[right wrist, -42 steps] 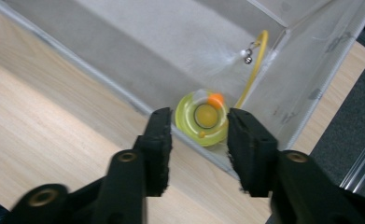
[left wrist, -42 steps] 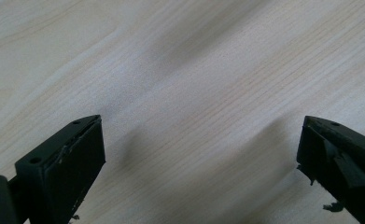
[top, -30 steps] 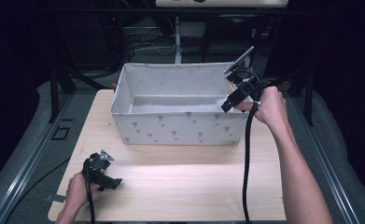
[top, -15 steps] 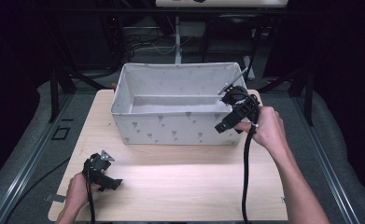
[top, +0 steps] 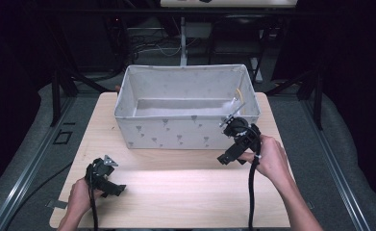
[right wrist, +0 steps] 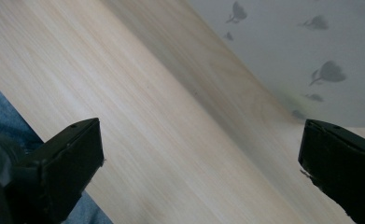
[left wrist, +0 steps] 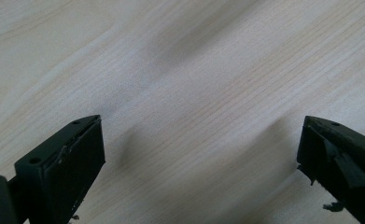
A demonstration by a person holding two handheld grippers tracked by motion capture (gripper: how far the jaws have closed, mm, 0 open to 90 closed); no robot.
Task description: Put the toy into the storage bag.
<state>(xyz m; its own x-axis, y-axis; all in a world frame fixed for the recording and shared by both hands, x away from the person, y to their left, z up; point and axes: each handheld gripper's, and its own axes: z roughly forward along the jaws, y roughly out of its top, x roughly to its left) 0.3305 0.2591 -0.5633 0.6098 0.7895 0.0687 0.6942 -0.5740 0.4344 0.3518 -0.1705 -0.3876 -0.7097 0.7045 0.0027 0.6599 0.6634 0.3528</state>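
While my right tool (top: pixel 231 153) is hanging by the fabric bin's (top: pixel 185 130) front wall, jaws just spread wide and empty, and my left tool (top: pixel 109 185) is resting apart on the surface (top: pixel 185 192), I'm risking snagging and dragging that soft wall.

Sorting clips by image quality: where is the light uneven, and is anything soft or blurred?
High view: dark surroundings, the table lit, with a brighter band before the fabric box. Left gripper view: sharp wood grain, soft jaw shadows. Right gripper view: the wood and the box's print look streaked and soft.
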